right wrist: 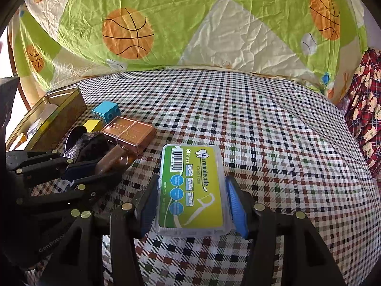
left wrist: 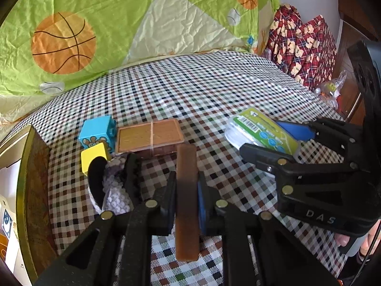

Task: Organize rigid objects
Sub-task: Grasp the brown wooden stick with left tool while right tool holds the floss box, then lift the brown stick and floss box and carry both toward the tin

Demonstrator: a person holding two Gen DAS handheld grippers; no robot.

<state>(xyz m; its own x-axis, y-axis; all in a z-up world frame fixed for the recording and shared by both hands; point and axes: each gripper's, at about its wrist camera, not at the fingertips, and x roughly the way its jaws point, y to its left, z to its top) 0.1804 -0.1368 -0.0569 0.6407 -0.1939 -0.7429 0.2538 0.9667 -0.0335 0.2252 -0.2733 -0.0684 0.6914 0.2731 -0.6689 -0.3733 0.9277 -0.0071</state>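
Note:
My left gripper (left wrist: 187,190) is shut on a flat brown bar (left wrist: 187,202), held just above the checked cloth, its tip close to a copper-coloured case (left wrist: 150,137). My right gripper (right wrist: 191,205) is shut on a clear floss-pick box with a green label (right wrist: 191,190); it also shows in the left wrist view (left wrist: 262,132). A blue block (left wrist: 97,132), a yellow block (left wrist: 92,158) and a black and grey hair clip (left wrist: 114,186) lie left of the case. The left gripper shows at the left of the right wrist view (right wrist: 95,169).
An open gold-rimmed tin (right wrist: 47,119) with small items inside stands at the left edge of the checked tablecloth (right wrist: 262,131). A green basketball-print quilt (right wrist: 190,23) rises behind. Red patterned fabric (left wrist: 302,45) lies at the right.

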